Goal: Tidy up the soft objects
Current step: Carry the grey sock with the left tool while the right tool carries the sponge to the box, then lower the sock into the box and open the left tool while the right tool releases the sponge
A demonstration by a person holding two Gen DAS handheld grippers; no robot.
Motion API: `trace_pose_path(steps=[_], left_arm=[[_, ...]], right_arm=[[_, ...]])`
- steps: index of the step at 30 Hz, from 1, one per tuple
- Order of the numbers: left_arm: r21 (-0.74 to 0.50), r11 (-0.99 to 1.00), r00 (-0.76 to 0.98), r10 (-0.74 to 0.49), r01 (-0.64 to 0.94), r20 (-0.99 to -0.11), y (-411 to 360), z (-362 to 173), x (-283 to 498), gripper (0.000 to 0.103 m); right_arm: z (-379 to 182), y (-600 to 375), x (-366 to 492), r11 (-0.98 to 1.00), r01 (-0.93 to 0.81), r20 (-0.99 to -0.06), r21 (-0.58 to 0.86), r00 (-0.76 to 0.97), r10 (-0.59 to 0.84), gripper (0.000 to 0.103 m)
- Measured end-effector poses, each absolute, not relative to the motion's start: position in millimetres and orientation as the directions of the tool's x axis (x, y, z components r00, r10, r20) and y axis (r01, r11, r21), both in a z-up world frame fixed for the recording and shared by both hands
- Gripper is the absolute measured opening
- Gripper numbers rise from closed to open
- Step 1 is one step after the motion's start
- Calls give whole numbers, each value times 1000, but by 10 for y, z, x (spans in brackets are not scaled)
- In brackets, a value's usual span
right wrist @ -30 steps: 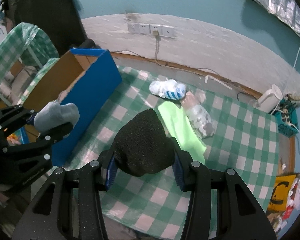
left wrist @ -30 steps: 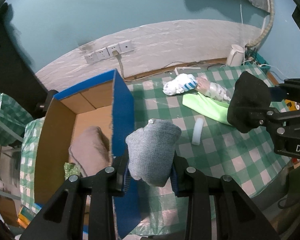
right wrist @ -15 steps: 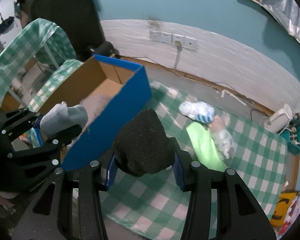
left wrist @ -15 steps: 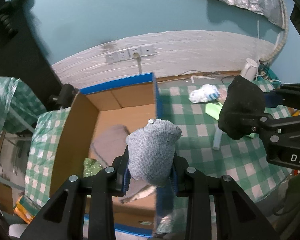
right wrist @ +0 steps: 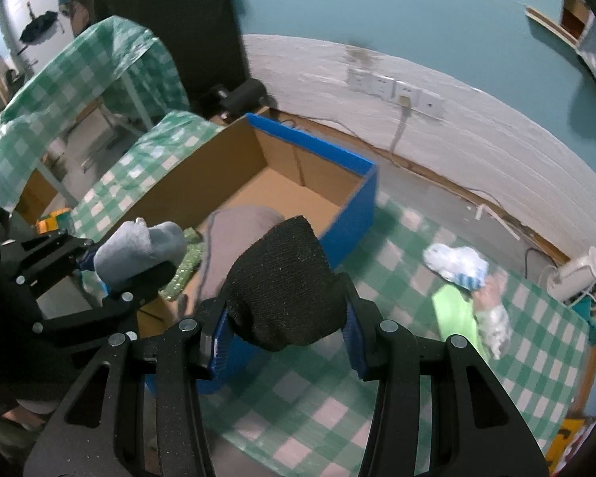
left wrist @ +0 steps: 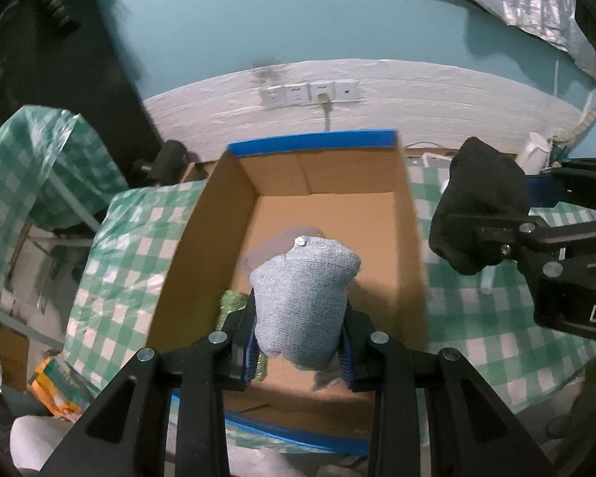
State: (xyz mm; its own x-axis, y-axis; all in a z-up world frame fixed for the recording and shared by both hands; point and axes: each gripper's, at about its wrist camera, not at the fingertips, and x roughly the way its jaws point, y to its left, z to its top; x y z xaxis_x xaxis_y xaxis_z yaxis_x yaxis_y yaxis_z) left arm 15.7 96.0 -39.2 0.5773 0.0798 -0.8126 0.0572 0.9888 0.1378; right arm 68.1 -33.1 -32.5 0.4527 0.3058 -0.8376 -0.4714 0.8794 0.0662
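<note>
Gripping a rolled light-grey knit sock [left wrist: 304,302], left gripper [left wrist: 301,351] seen from its own wrist cam poised above open brown cardboard box w/ blue outer walls [left wrist: 326,145], both blue-padded fingers [left wrist: 247,351] pressed into sock's sides, sock's bundle standing upright btwn them. Pointing fwd and down toward box interior, over near end of box. Inside box: folded taupe-grey cloth [right wrist: 234,238] on cardboard floor, plus crumpled green sparkly item [left wrist: 232,304] near left wall, partly hidden behind finger.

Clamped likewise on a bunched black knit sock [right wrist: 284,288], right gripper [right wrist: 284,334] in its own cam, fingers tight against sock on both sides, held just beside box's blue right wall, at near corner, above green-and-white checked tablecloth [right wrist: 536,357]. In left cam, right gripper [left wrist: 496,238] reaching in from right edge, sock's black mass level w/ box rim, outside right wall; in right cam, left gripper [right wrist: 139,262] entering from left, grey sock out front over box.

Farther right on tablecloth, well apart from box: white-and-blue crumpled bundle [right wrist: 457,264], flat lime-green cloth [right wrist: 455,314], clear plastic-wrapped item [right wrist: 494,314] touching both. White kettle [right wrist: 576,274] at table's far edge; white wall sockets [left wrist: 310,93] w/ one cord plugged in behind box.
</note>
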Motion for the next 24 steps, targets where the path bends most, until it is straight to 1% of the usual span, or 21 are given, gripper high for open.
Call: trace_pose_path(steps=[3,7,16,18,19,20,21,22,23,24], left_arm=[[117,993,560,78,34,-825,1105,-450,186,32],[118,993,533,96,8,-841,1229,-557,209,32],[122,993,493,105,2,-864,1344,-728,229,33],[124,992,490,110,-5,-865,1363,-733,227,37],[124,992,489,113,-10,-865,1375,-730,227,39],[127,992,491,120,-18,-863,1391,-724,226,44],[130,991,491,126,-26,-862,1405,-719,226,47],[132,991,491,131,-33,-861,1417,-715,226,47],[133,990,491,135,-39,-861,1433,-715,227,48],[135,990,488,140,-46,-862,1443,-718,230,48]], right_arm=[[-395,-162,727,870,-490,-848,63,433,306,47],[-502,24,794,859,-509,-864,60,405,300,47],[-690,265,862,848,-528,-887,55,365,284,47],[-704,273,865,848,-528,-889,51,363,280,49],[-711,272,870,848,-527,-889,51,363,280,53],[-715,280,872,848,-527,-890,50,363,278,53],[-717,283,873,849,-526,-890,47,364,275,53],[-720,281,874,851,-524,-891,43,366,270,59],[-724,291,877,853,-521,-891,36,369,263,67],[-721,292,872,854,-520,-890,24,377,254,70]])
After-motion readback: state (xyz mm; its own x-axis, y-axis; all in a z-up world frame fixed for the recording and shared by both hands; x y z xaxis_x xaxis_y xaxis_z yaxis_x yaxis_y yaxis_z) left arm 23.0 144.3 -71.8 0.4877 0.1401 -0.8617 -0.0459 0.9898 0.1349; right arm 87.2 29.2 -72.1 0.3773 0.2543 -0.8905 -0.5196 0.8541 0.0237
